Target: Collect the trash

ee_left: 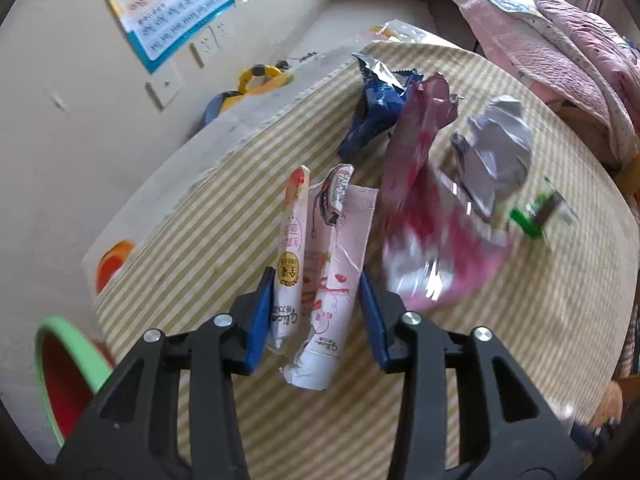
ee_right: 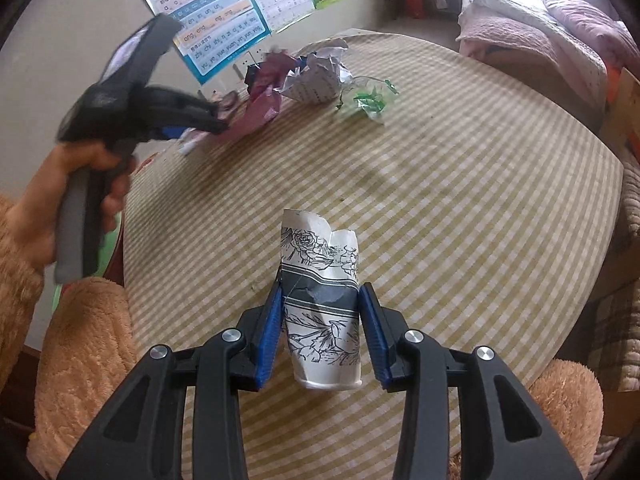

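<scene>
Your right gripper [ee_right: 320, 324] squeezes the paper cup [ee_right: 322, 300] near you; your left gripper [ee_left: 316, 312] pinches the pink wrapper [ee_left: 320, 280] on the table [ee_left: 520, 300]; next lift both to the bin.

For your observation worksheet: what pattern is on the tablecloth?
Pale yellow-green and white checks on the tablecloth, clearest in the right wrist view.

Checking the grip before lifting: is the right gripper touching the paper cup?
Touching. The right wrist view shows both pads of the right gripper pressed against the paper cup.
</scene>
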A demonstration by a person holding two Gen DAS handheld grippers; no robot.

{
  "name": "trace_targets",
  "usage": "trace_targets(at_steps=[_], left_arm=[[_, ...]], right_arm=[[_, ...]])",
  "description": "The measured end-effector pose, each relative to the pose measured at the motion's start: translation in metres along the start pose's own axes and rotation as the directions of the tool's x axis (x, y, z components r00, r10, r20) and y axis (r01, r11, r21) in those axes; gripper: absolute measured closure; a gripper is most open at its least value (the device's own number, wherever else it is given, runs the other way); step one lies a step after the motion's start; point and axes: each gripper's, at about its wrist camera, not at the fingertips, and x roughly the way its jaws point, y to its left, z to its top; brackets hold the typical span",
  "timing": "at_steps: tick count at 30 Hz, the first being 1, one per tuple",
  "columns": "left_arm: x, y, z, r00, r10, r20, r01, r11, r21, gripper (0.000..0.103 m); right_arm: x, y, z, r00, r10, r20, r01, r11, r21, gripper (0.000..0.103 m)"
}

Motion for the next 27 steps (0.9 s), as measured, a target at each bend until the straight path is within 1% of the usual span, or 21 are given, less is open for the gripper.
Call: trace_targets(at_steps=[5,9,13,17,22,23,25,27], left_arm=[[-0.034,0.010,-0.042,0.999,-0.038,0.005,0.039,0.997,-0.069,0.063],[-0.055,0.002,-0.074,0.997,-0.076,0.008,0.077,0.994,-0.081,0.063],[-0.064,-0.010,-0.106,0.994,-0.105,-0.023,0.103,0.991,-0.083,0.063],[-0.061,-0.021,-0.122,0.991,-0.124,-0.053,0.120,0.990,-0.076,0.062],[-0.059,-0.028,-0.126,0.991,-0.124,-0.058,0.121,0.991,-0.055,0.060],[-0.060,-0.028,-0.126,0.990,-0.128,-0.055,0.125,0.991,-0.057,0.060],[-0.063,-0.029,-0.125,0.990,-0.133,-0.046,0.130,0.990,-0.059,0.057],[-0.066,-0.030,-0.125,0.991,-0.128,-0.040,0.126,0.990,-0.056,0.056]], right_arm=[[-0.006,-0.001,-0.002,1.000,-0.015,0.012,0.015,1.000,0.005,0.065],[-0.014,-0.002,-0.005,0.999,-0.034,0.021,0.033,0.999,0.010,0.066],[-0.021,-0.005,-0.005,0.998,-0.049,0.031,0.048,0.998,0.029,0.065],[-0.019,-0.008,-0.007,0.998,-0.063,0.008,0.062,0.997,0.036,0.065],[-0.019,-0.008,-0.010,0.998,-0.067,0.007,0.066,0.997,0.034,0.065],[-0.019,-0.008,-0.010,0.998,-0.065,0.004,0.065,0.997,0.037,0.062],[-0.018,-0.011,-0.011,0.998,-0.065,-0.004,0.065,0.996,0.052,0.050],[-0.019,-0.015,-0.011,0.998,-0.056,0.001,0.055,0.996,0.073,0.048]])
